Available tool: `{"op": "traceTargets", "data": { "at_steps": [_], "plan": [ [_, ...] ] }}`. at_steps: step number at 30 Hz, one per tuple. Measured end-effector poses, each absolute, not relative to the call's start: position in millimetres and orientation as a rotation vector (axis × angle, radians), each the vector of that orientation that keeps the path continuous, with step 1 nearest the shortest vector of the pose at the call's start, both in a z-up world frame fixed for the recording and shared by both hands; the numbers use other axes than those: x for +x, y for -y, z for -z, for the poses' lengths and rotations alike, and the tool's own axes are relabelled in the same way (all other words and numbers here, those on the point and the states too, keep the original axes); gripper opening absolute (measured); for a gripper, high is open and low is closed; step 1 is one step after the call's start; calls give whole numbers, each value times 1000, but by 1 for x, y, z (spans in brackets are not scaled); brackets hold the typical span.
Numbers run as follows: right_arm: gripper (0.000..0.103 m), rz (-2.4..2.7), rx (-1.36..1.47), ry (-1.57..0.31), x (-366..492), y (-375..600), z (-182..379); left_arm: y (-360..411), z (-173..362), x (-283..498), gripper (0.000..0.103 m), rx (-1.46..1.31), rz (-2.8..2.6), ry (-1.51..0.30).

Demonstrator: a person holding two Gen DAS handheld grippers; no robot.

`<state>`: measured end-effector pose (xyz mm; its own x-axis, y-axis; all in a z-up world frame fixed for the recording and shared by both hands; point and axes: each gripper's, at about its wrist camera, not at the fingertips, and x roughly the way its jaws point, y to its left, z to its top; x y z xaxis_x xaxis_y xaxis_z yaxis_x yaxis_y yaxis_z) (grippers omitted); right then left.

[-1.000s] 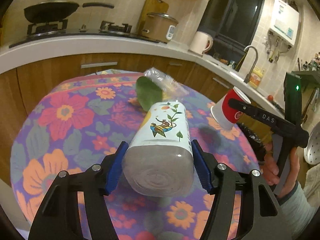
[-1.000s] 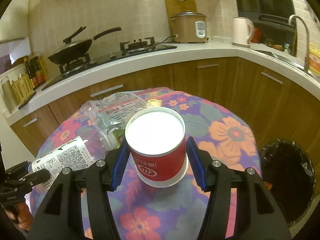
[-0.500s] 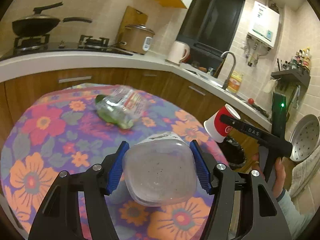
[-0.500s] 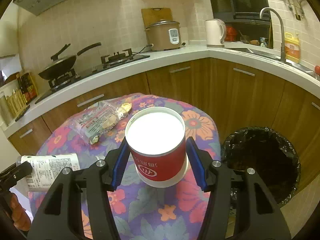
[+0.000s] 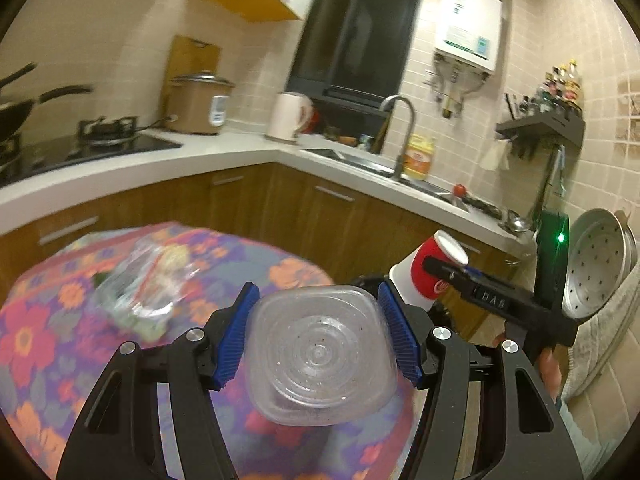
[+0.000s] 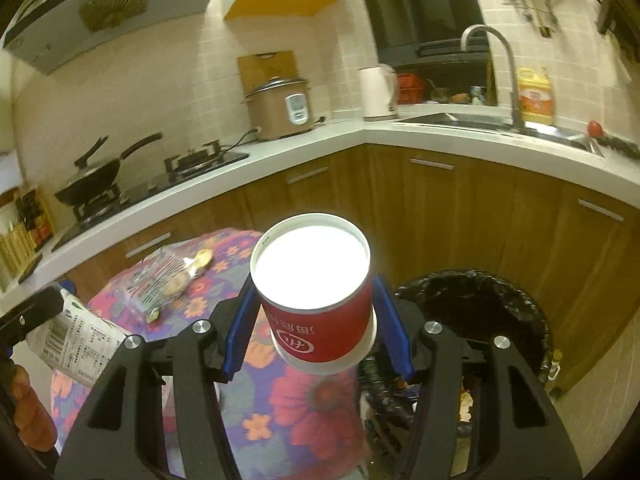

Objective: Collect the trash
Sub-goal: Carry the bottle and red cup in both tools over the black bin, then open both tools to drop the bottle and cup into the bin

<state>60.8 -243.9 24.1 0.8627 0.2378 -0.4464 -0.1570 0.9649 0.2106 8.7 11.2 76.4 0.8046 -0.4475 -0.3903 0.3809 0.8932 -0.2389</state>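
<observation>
Open air lies between the round floral tabletop (image 6: pixel 304 412) and the wooden cabinet fronts (image 6: pixel 460 216) beyond it. The black-lined trash bin (image 6: pixel 480 312) stands on the floor just beside the tabletop's right edge, its mouth uncovered. The right tool (image 6: pixel 316 320), filled by a red paper cup (image 6: pixel 316 292), hangs above the tabletop's edge near the bin. The left tool (image 5: pixel 320 336), filled by a clear plastic bottle (image 5: pixel 320 356), sits to its left. A crumpled plastic bag (image 6: pixel 168 280) occupies the tabletop's far side.
</observation>
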Motion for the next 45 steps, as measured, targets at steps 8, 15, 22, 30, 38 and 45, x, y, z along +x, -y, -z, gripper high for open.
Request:
{"op": "traceTargets", "data": {
  "at_steps": [8,15,22,30,38,45],
  "plan": [
    [53,-109,240,-493,76,311,-13,67,-92,65,59,-97,559,-471],
    [53,-12,267,-564,98,358,18,136,-77,121,59,-75,606,-526],
    [53,45,312,-725,125,382,78,186,-23,172,59,-128,622,-665],
    [55,45,311,-881,148,382,120,227,24,196,60,-69,615,-797],
    [65,28,299,-856,132,385,113,219,31,196,61,-93,625,-838],
    [65,22,337,-820,118,389,94,205,18,183,70,-111,616,-813]
  ]
}}
